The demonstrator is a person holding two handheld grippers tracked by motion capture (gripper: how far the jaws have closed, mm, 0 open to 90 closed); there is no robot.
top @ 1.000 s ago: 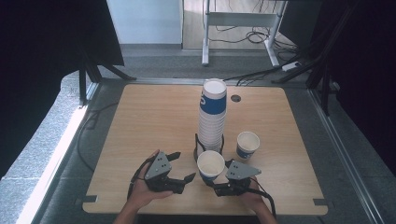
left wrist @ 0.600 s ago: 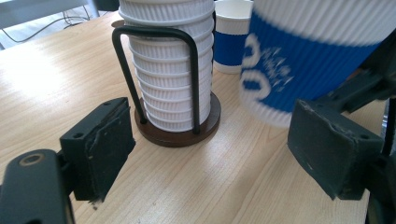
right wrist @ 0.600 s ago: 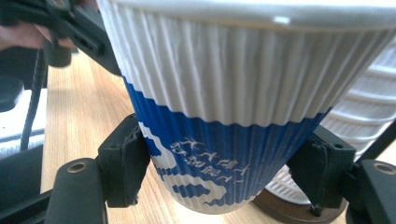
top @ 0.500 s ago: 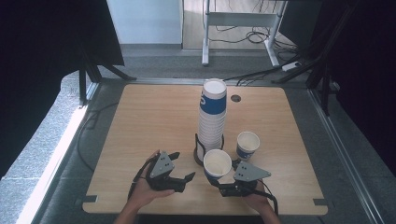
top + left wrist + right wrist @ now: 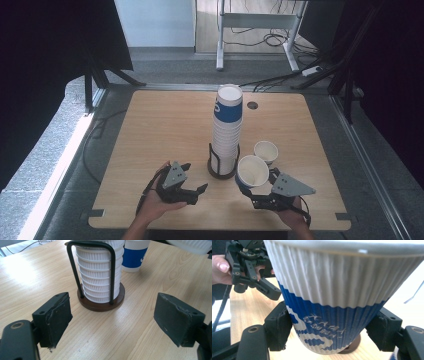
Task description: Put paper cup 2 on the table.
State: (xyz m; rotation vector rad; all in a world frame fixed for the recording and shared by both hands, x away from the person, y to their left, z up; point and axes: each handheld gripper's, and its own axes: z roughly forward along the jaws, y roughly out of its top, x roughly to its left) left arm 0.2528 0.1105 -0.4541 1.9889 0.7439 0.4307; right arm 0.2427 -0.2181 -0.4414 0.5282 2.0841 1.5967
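Note:
A tall stack of white-and-blue ribbed paper cups point(image 5: 226, 127) stands in a black wire holder on a round dark base point(image 5: 100, 304) at the table's middle. My right gripper point(image 5: 255, 192) is shut on one paper cup point(image 5: 251, 172) point(image 5: 337, 302), held above the table just right of the holder, its mouth tilted up. Another cup point(image 5: 265, 151) point(image 5: 136, 255) stands upright on the table behind it. My left gripper point(image 5: 192, 192) point(image 5: 112, 322) sits low to the left of the holder, open, with nothing between its pads point(image 5: 58, 317).
The wooden table point(image 5: 150, 135) has a round cable hole point(image 5: 252, 105) behind the stack. Grey floor, cables and a desk frame point(image 5: 255, 30) lie beyond the far edge. Dark curtains flank both sides.
My right gripper has lifted the cup and carried it up and slightly right, beside the holder. The left gripper has stayed in place.

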